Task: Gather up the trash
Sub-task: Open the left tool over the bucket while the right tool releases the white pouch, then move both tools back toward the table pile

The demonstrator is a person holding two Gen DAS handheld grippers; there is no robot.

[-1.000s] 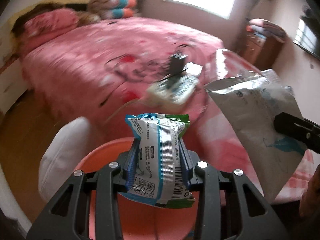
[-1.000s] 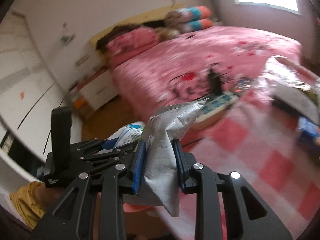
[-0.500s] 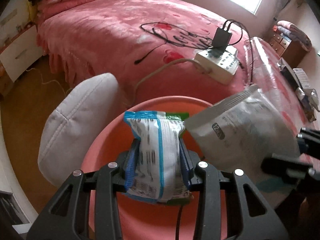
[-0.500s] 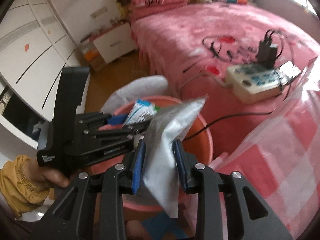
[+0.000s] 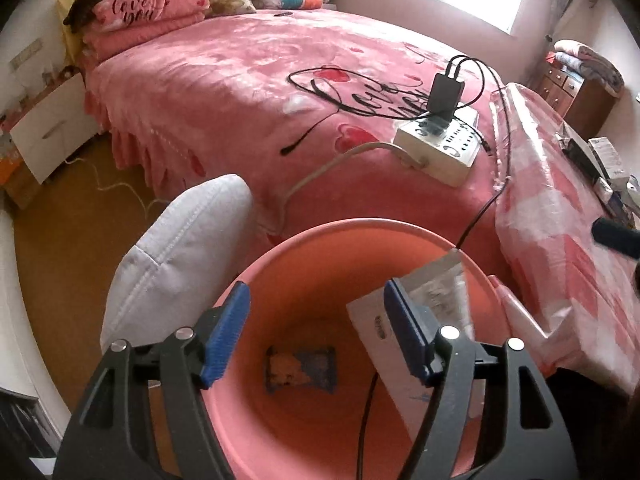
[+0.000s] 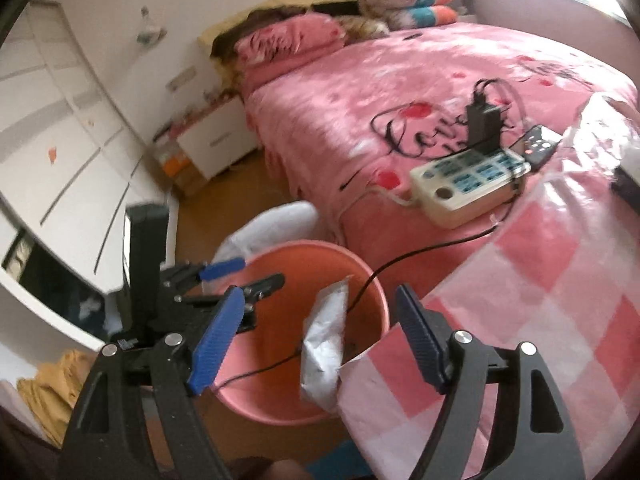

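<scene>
A pink round bin [image 5: 280,264] sits on the floor by the bed; it also shows in the right wrist view [image 6: 320,252]. My left gripper [image 5: 316,332] is open and empty right above the bin. A small wrapper [image 5: 300,368] lies on the bin's bottom. A silver pouch [image 5: 436,320] leans inside the bin against its right wall; it also shows in the right wrist view [image 6: 326,344], below my open, empty right gripper [image 6: 316,340]. The left gripper [image 6: 236,276] shows there over the bin's left side.
A pink bed [image 5: 240,80] carries a white power strip [image 5: 440,148] with a black charger and cables. A black cable [image 5: 480,212] hangs into the bin. A white cushion [image 5: 176,248] stands left of the bin. A pink checked cloth [image 6: 540,280] covers the surface on the right.
Both grippers have opened. The blue-and-white packet has left the left gripper and the silver pouch has left the right gripper; the pouch now rests in the bin.
</scene>
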